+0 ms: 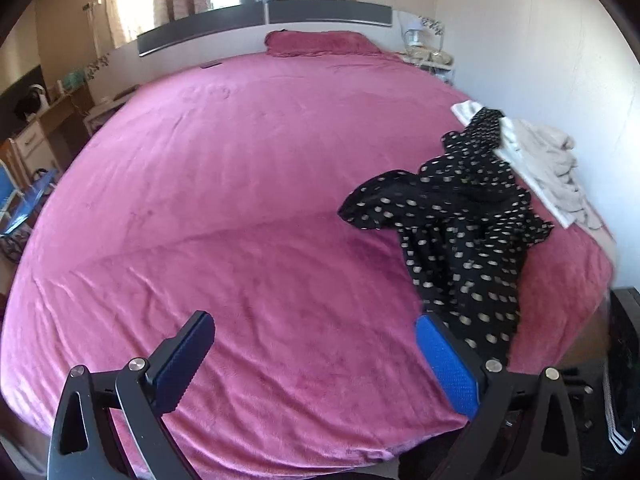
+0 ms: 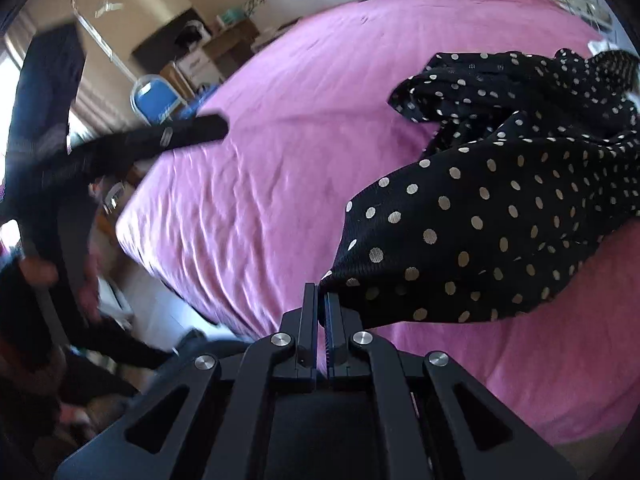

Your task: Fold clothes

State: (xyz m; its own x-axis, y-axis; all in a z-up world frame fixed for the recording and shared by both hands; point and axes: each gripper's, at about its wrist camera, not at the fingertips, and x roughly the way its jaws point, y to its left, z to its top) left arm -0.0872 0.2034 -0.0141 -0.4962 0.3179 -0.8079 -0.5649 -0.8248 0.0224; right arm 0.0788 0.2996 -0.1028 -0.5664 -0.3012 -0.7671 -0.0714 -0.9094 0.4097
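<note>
The left claw (image 1: 312, 356) is built of matte black angular plates with triangular cut-outs and round silver screw heads at the pivots. Its two fingers (image 1: 446, 364) carry blue pads with a fine dotted texture; the left pad has a saw-toothed edge and looks darker in shade.

The right claw (image 2: 319, 300) has the same black linkage: symmetric plates with triangular openings and four silver round-head screws across the near side. Its fingers (image 2: 309, 312) are narrow black bars, the right one lined with a blue ribbed pad.

In the right wrist view, the left claw appears blurred, black, with a small silver marking. The person's hand (image 2: 86, 276) on it is also blurred.
</note>
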